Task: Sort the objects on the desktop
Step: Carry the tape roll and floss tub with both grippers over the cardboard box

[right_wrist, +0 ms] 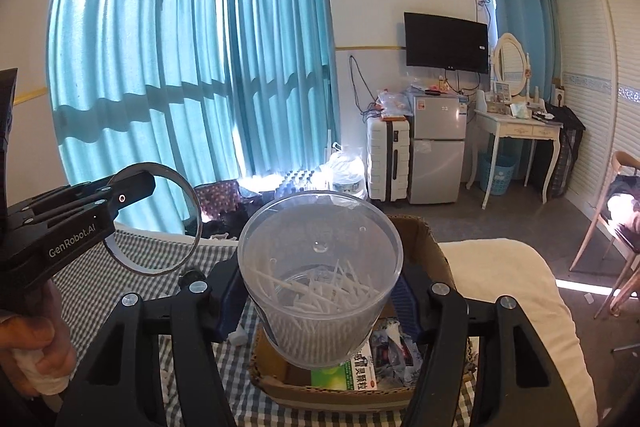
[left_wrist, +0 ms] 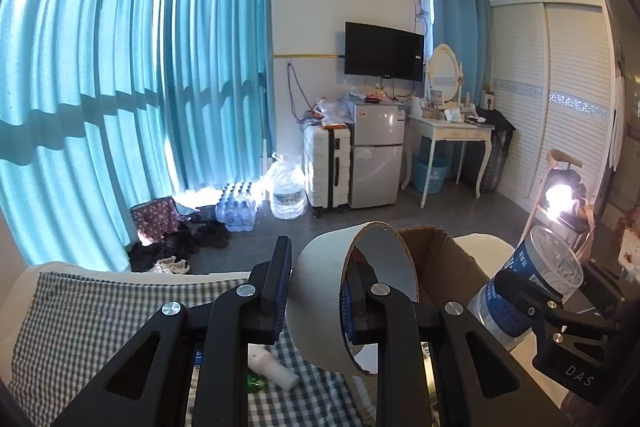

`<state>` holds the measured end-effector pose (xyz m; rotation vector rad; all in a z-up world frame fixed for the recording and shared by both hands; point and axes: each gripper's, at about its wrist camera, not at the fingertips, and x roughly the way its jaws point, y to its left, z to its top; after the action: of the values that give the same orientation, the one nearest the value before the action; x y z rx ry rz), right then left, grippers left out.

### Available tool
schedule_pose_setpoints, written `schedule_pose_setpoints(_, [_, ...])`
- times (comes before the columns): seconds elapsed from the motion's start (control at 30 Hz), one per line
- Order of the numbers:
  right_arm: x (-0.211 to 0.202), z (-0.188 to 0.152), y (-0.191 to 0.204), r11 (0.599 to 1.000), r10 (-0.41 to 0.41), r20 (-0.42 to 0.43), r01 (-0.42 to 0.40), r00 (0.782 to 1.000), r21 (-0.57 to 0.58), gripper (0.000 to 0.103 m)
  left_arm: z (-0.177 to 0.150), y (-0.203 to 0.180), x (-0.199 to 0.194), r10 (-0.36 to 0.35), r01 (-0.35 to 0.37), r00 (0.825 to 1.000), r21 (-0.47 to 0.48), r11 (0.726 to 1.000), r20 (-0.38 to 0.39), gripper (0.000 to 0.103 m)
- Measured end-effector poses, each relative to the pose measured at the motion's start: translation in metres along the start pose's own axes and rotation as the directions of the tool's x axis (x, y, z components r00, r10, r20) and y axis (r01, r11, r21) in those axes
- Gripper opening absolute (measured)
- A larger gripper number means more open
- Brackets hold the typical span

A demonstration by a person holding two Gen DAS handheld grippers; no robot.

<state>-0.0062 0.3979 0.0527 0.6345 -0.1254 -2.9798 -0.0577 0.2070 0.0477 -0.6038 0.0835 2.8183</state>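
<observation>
Left gripper [left_wrist: 316, 303]: fingers clamp the wall of a tape roll [left_wrist: 352, 303], one finger outside its grey face, the other inside the ring; the roll is held up in the air.
White bottle [left_wrist: 272, 367]: lies on the checked cloth [left_wrist: 100, 311] below the left fingers.
Cardboard box [right_wrist: 420, 239]: open, sits on the cloth ahead of and under the right fingers, packets inside.
Right gripper [right_wrist: 320, 303]: blue-padded fingers squeeze a clear cotton swab tub [right_wrist: 320, 267] from both sides, held above the box, tilted with its base toward the camera.
</observation>
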Motion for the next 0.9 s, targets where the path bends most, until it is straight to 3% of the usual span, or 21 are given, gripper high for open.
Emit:
schedule_pose_setpoints(0.47, [0.023,-0.008,-0.065,0.989,-0.077,-0.044,0.082,0.996,0.123,0.061,-0.003,-0.045,0.063,-0.100,0.102,0.992,0.013,0.995,-0.072,0.022])
schedule_pose_setpoints(0.73, [0.052,-0.019,-0.077,0.985,-0.125,-0.119,0.138,0.985,0.104,0.061,-0.014,-0.068,0.110,-0.153,0.160,0.976,0.033,0.987,-0.155,0.022])
schedule_pose_setpoints(0.9, [0.077,-0.035,-0.089,0.982,-0.134,-0.185,0.156,0.974,0.110,0.061,-0.025,-0.078,0.140,-0.178,0.190,0.956,0.029,0.981,-0.233,0.022])
